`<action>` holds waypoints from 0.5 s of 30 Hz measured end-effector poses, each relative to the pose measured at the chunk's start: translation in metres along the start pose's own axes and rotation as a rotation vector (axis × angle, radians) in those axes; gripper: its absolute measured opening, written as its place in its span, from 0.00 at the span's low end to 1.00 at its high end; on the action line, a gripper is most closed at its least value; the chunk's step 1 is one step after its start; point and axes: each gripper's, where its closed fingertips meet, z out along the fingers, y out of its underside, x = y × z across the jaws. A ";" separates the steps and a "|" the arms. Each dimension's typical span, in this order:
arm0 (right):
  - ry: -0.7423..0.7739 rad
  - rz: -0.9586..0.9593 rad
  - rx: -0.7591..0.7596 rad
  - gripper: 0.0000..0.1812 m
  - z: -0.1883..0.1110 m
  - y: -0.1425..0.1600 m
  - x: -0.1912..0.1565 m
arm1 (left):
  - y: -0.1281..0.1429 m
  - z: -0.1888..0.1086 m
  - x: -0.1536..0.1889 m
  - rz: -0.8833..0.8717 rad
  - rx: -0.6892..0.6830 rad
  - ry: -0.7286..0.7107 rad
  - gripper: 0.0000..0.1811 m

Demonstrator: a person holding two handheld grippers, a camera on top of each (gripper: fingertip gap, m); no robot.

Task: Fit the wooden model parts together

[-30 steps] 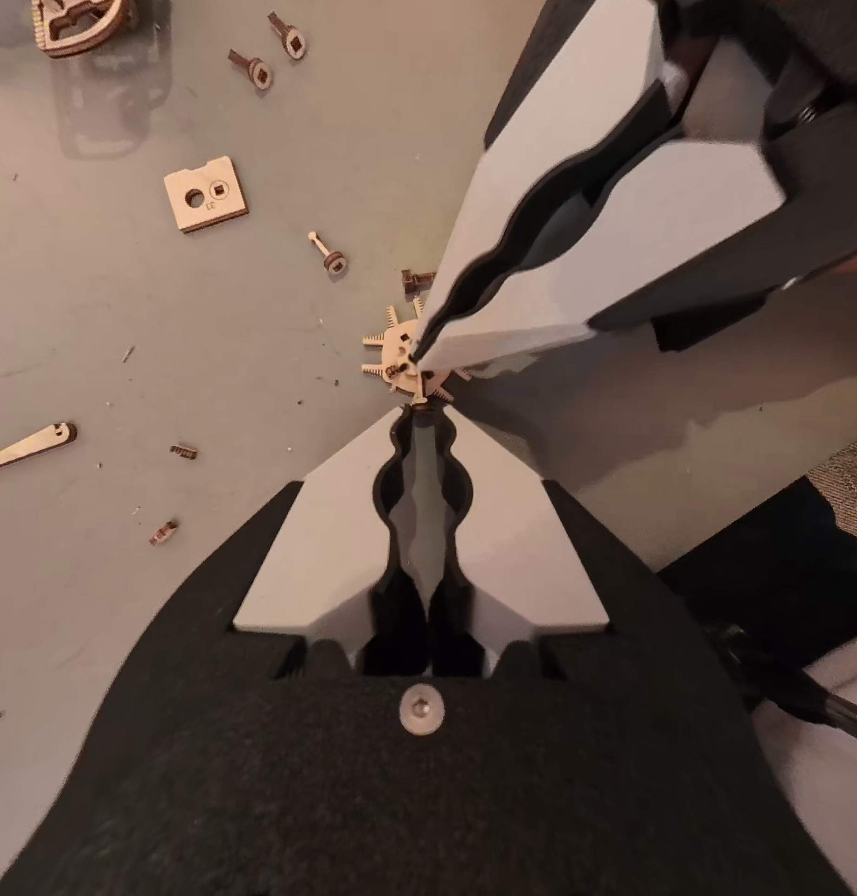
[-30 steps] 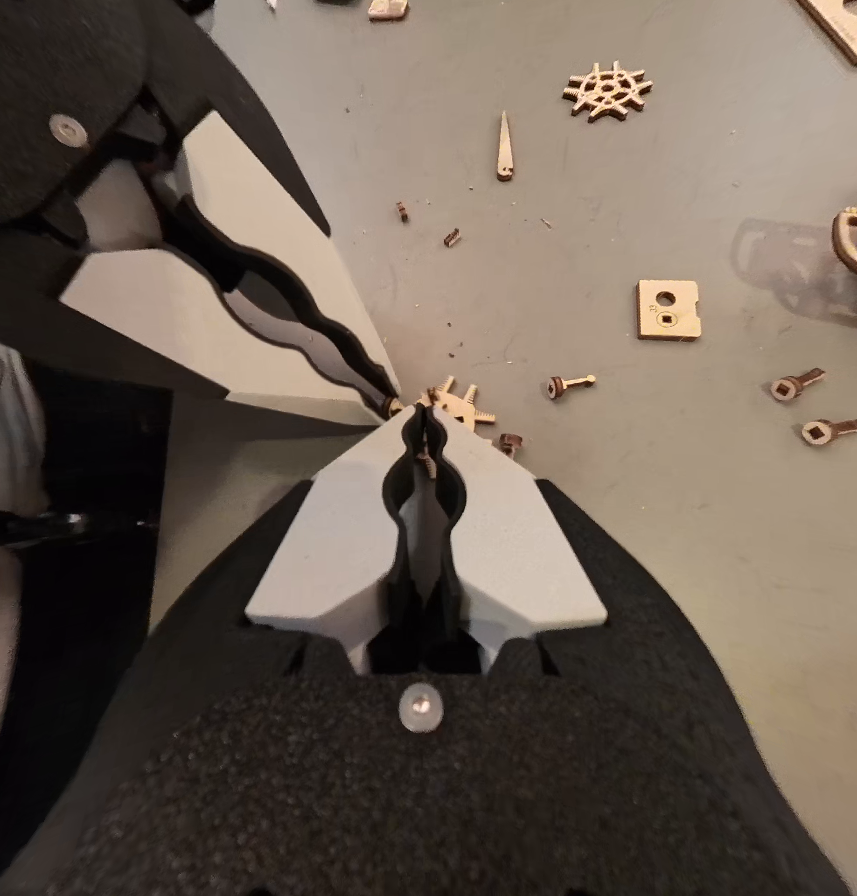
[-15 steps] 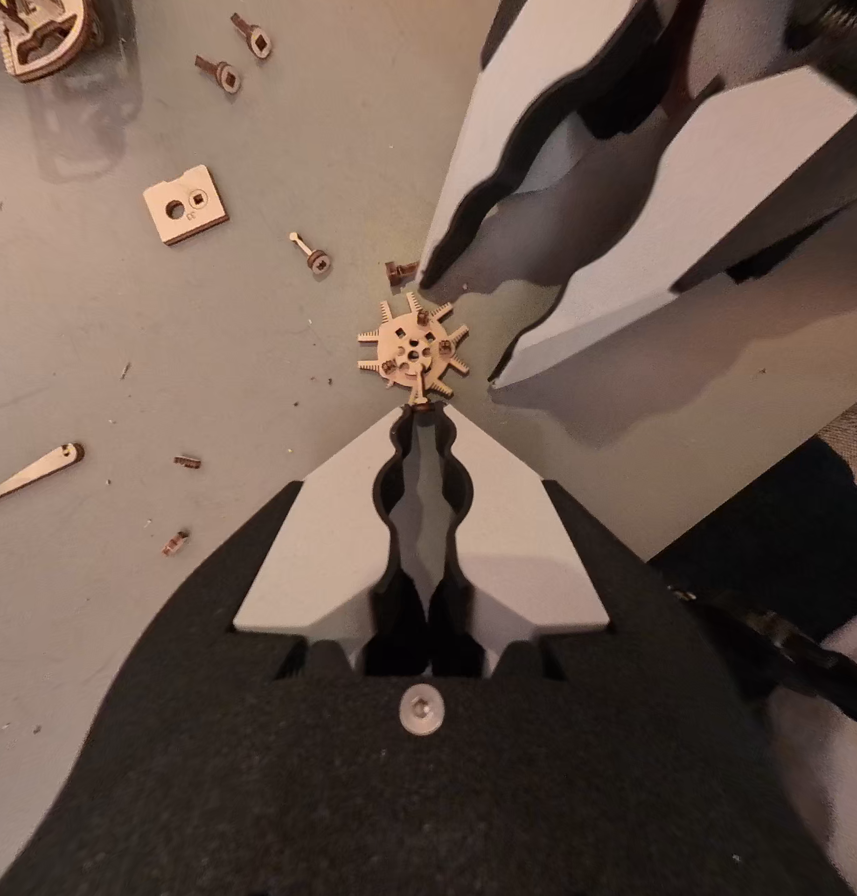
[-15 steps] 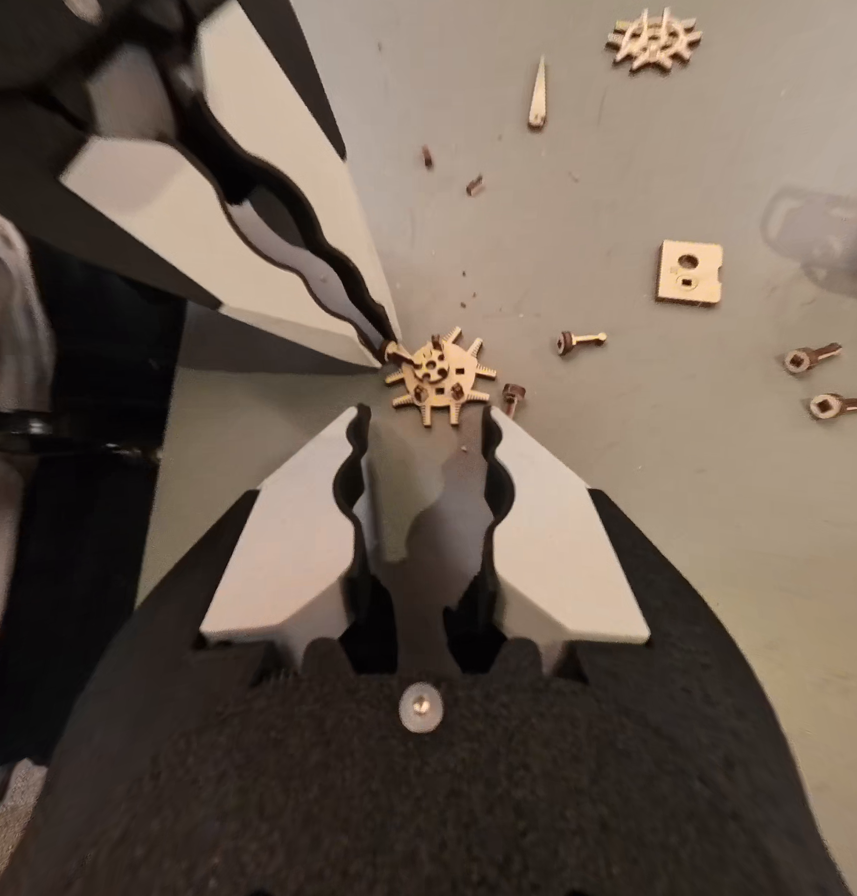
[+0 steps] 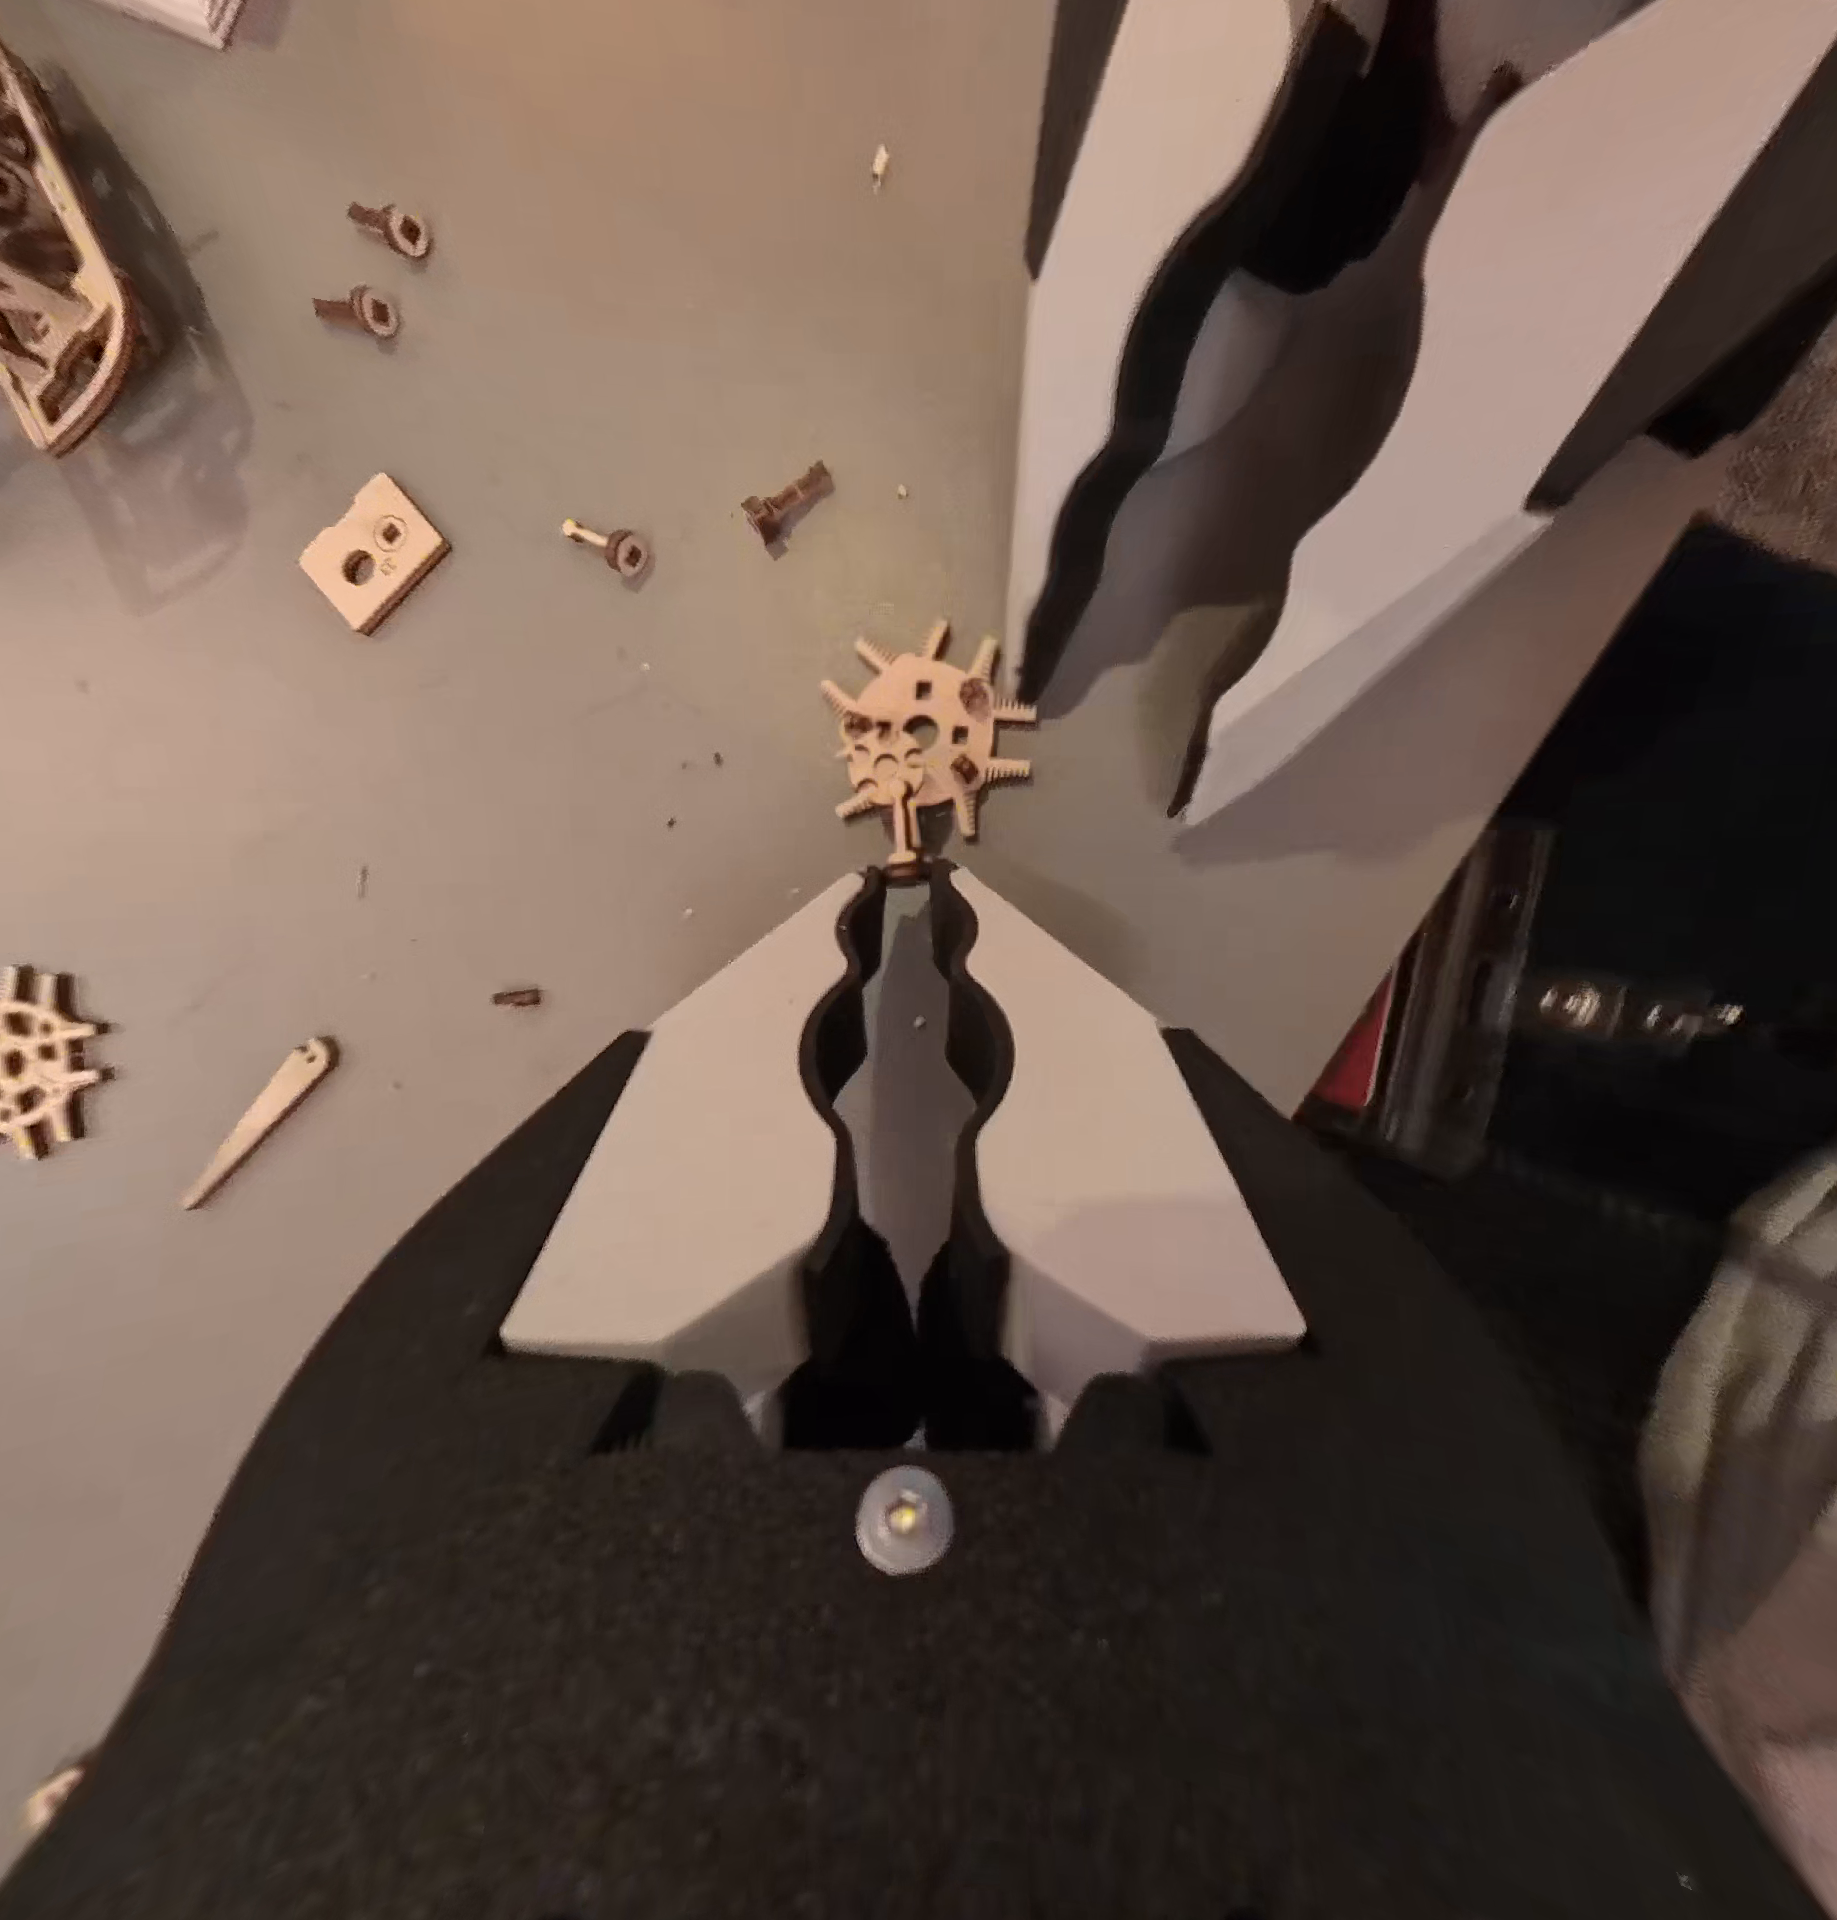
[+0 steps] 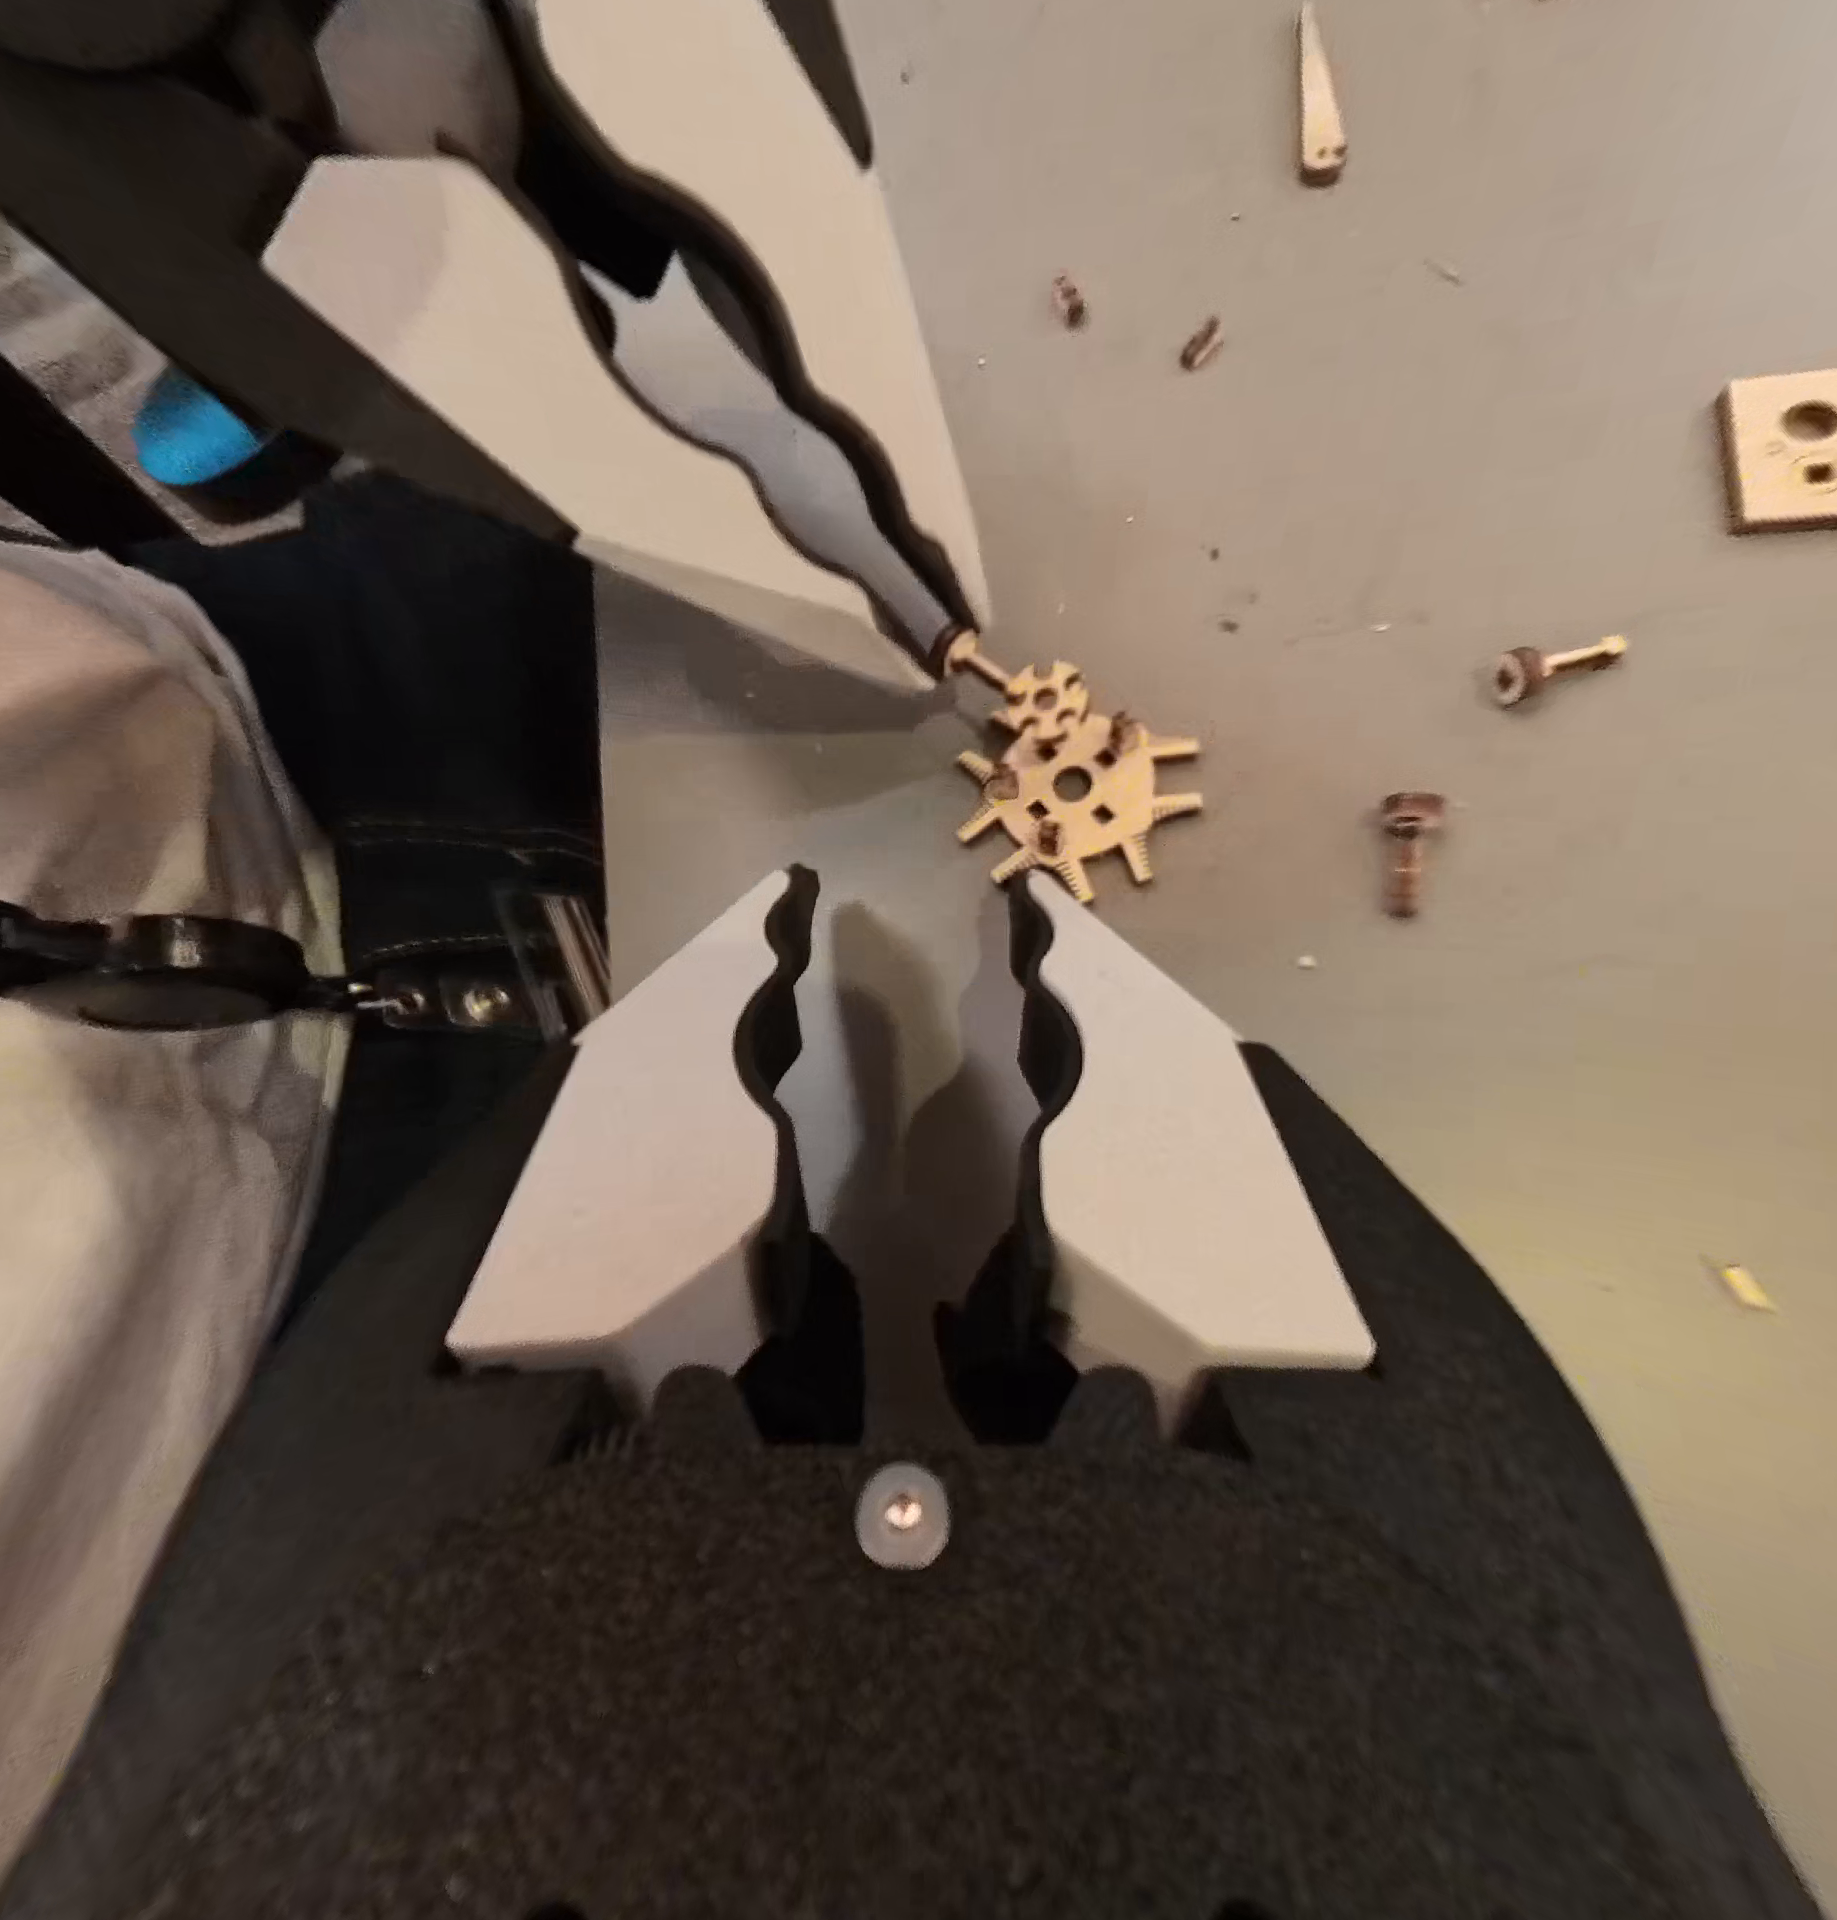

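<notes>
Left gripper point(image 5: 903, 871) has its fingers pinched together on a small pin point(image 5: 901, 831), and that pin sits in the gear point(image 5: 924, 732), so the gear hangs right off the left tips, just over the grey table point(image 5: 581, 727). Can't tell whether the gear touches the table. The gear is a pale wooden disc with comb-like teeth round the rim and a few dark pegs stuck in its holes.

Right gripper point(image 6: 914, 883) has its fingers spread wide apart, nothing between them. One tip sits just beside the gear's rim; touching or not, I can't say.

Loose stuff on the table, counted from the left wrist view:
- 1 second gear point(image 5: 22, 1070), spoked, far left
- 1 square plate point(image 5: 374, 551) with two holes
- 1 pointed sliver point(image 5: 259, 1122)
- 4 small bolts: two point(image 5: 394, 229) up top close together, one pale-tipped point(image 5: 610, 544), one dark point(image 5: 784, 504) near the gear
- 1 tiny dark scrap point(image 5: 517, 997)
- 1 part-built model point(image 5: 52, 270), cut off at the top-left corner

The right wrist view shows two little dark scraps point(image 6: 1070, 299) near the sliver.
</notes>
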 end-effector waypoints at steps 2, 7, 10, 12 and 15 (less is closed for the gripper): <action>0.052 0.007 -0.011 0.21 0.001 0.001 -0.006 | 0.008 -0.006 -0.005 0.080 0.010 0.007 0.04; 0.173 -0.030 0.110 0.20 -0.013 -0.018 -0.004 | 0.015 -0.010 -0.005 0.283 0.072 0.090 0.03; 0.203 -0.050 0.224 0.19 -0.020 -0.030 0.002 | 0.009 -0.005 0.000 0.388 0.127 0.114 0.03; 0.174 -0.030 0.196 0.21 -0.018 -0.026 0.001 | 0.005 -0.001 -0.001 0.401 0.138 0.112 0.03; 0.200 -0.073 0.188 0.22 -0.013 -0.025 0.002 | 0.002 0.003 0.002 0.348 0.135 0.171 0.03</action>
